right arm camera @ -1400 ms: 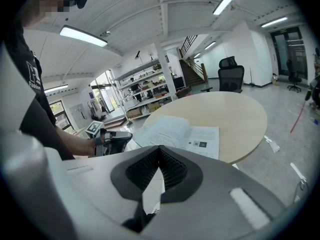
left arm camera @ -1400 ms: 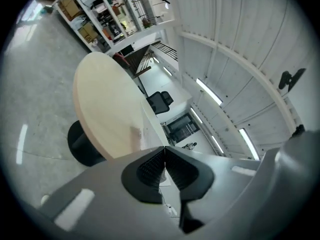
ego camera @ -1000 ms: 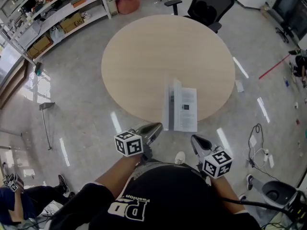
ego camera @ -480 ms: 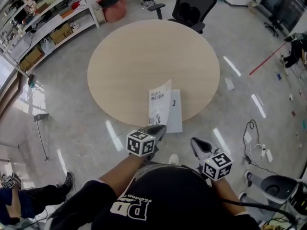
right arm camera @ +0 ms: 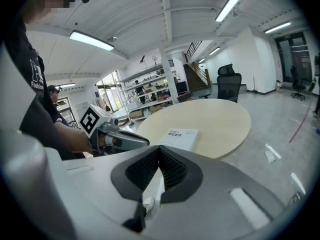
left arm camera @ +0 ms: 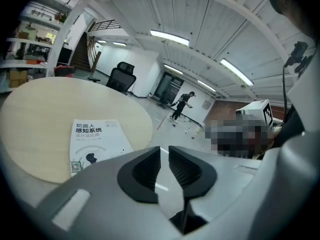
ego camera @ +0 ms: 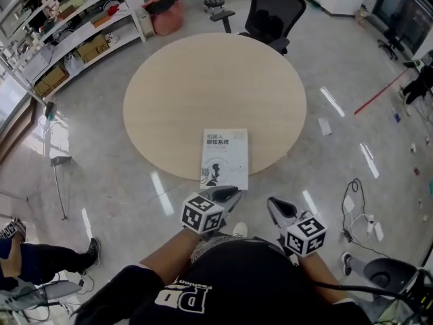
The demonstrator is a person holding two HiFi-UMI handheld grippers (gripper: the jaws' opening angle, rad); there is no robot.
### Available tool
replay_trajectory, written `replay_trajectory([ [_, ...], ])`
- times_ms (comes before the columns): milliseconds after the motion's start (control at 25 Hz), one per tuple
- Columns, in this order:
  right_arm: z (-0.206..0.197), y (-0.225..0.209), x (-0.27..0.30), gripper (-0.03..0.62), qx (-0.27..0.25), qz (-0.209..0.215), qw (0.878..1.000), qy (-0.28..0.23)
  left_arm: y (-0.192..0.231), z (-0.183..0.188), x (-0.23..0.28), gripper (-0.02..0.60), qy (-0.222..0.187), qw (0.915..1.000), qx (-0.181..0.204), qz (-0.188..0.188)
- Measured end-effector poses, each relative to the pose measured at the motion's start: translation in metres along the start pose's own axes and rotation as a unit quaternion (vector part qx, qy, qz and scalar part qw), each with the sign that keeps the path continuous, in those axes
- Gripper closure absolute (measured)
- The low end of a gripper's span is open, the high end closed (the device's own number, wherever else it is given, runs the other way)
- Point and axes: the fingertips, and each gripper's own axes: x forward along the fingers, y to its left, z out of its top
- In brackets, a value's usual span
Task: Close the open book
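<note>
The white book (ego camera: 225,158) lies closed and flat, front cover up, at the near edge of the round wooden table (ego camera: 203,87). My left gripper (ego camera: 231,193) hovers just short of the book's near edge, off the table; its jaws are opening, a narrow gap shows between them and nothing is in it. In the left gripper view the book (left arm camera: 97,141) sits ahead to the left of that gripper (left arm camera: 164,151). My right gripper (ego camera: 272,203) hangs to the right, apart from the book, shut and empty. In the right gripper view the book (right arm camera: 181,136) lies beyond the shut gripper (right arm camera: 159,151).
A black office chair (ego camera: 274,12) stands behind the table. Shelves with boxes (ego camera: 74,26) line the far left, with a red bag (ego camera: 166,9) beside them. Another person's legs (ego camera: 40,259) are at the lower left. Cables (ego camera: 358,202) lie on the floor at right.
The book's raised cover has dropped flat, so the book is closed. My left gripper drew rightward and its jaws parted a little. The right gripper shifted only slightly.
</note>
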Motion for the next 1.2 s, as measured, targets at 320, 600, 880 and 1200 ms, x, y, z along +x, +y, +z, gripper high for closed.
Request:
replay_trajectory([
  [320,-0.009,0.04,0.02,0.586,-0.015,0.094,0.995,0.019,0.013,-0.019,-0.081,0.574,-0.051,0.9912,-0.069,0.101],
  [600,-0.015,0.087,0.022,0.586,-0.042,0.133,0.99,0.028,-0.006,-0.03,-0.131,0.574,-0.046,0.9892,-0.054,0.128],
  [880,-0.04,0.171,0.007,0.586,-0.031,0.12,0.992,0.018,-0.057,-0.066,-0.201,0.574,-0.028,0.9947,0.021,0.096],
  [1200,-0.094,0.292,-0.037,0.586,-0.015,0.112,0.994,0.012,-0.099,-0.155,-0.275,0.574,-0.01,0.9982,0.039,0.046],
])
